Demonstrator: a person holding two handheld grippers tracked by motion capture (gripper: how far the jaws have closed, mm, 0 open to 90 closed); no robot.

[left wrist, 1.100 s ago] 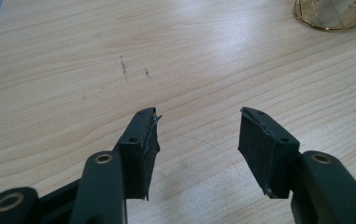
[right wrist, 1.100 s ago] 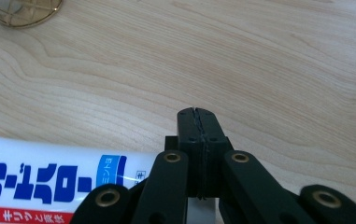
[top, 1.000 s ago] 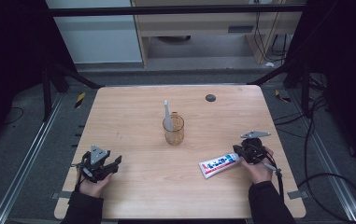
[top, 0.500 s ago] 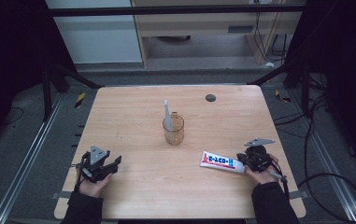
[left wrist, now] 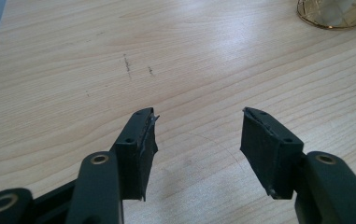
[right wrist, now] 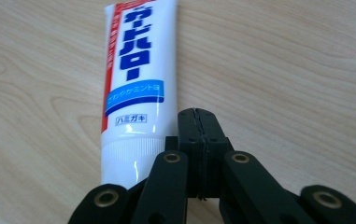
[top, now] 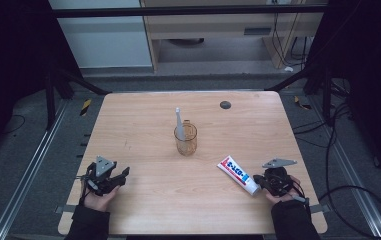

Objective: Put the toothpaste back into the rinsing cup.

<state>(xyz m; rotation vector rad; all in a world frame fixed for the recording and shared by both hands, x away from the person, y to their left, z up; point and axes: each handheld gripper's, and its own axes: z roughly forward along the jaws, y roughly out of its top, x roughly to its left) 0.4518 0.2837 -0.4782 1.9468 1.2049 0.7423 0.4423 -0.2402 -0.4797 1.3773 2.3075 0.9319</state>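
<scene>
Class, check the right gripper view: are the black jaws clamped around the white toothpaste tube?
No: the right gripper has its jaws pressed shut on each other, with the white toothpaste tube lying beside them on the light wooden table.

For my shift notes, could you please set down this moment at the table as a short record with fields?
surface: wooden table
centre: amber cup with a toothbrush standing in it
toothpaste tube: lying flat, cap end beside the right gripper's jaws
right gripper: jaws shut together, nothing between them
left gripper: jaws apart over bare wood, holding nothing
far edge: small dark disc
</scene>
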